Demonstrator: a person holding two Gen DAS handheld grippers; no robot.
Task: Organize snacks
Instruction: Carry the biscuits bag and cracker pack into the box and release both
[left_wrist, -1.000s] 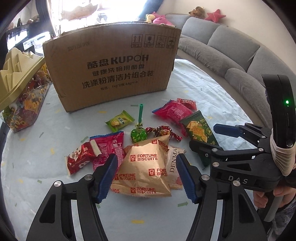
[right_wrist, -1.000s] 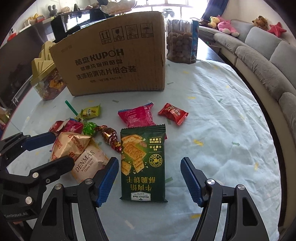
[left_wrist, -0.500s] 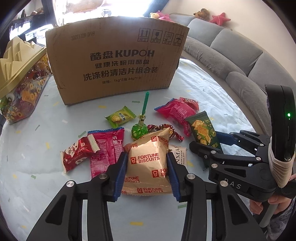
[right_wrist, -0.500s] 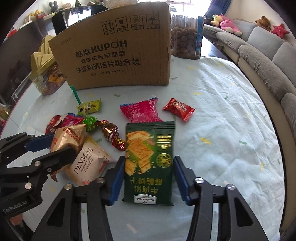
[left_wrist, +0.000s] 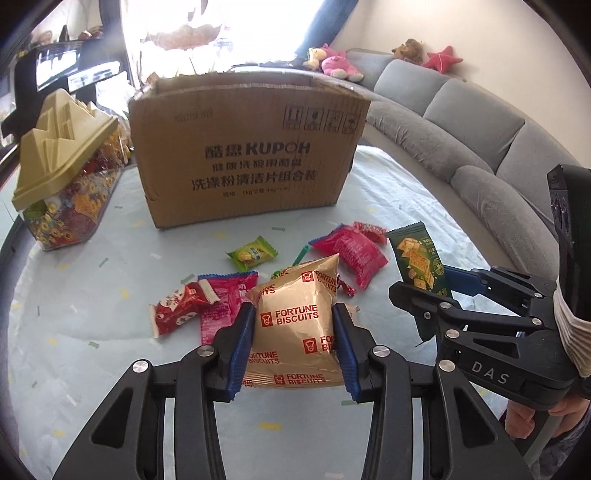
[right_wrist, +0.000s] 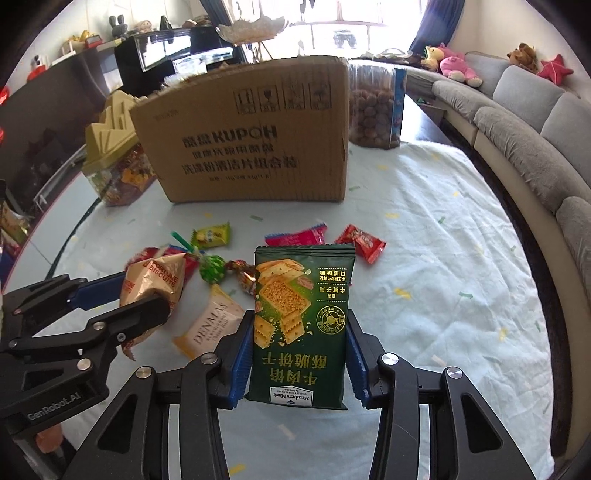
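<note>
At the counter's (left_wrist: 388, 192) left edge stands a clear candy jar (left_wrist: 70, 199) with a tan lid, and the cardboard box (left_wrist: 247, 155) sits along the far edge. My left gripper (left_wrist: 294, 341) has its fingers (left_wrist: 242, 341) clenched on the gold Fortune Biscuits bag (left_wrist: 295, 325), raised above the loose snacks at the counter's middle: red packets (left_wrist: 207, 306), a small yellow-green candy (left_wrist: 252, 253) and a pink pack (left_wrist: 351, 254). A cream Denmas pack (right_wrist: 210, 325) lies flat between my two grippers. My right gripper (right_wrist: 298, 354) grips the green cracker pack (right_wrist: 301, 325) by both side edges, tilted up off the counter. A red candy (right_wrist: 362, 242) lies beyond it.
</note>
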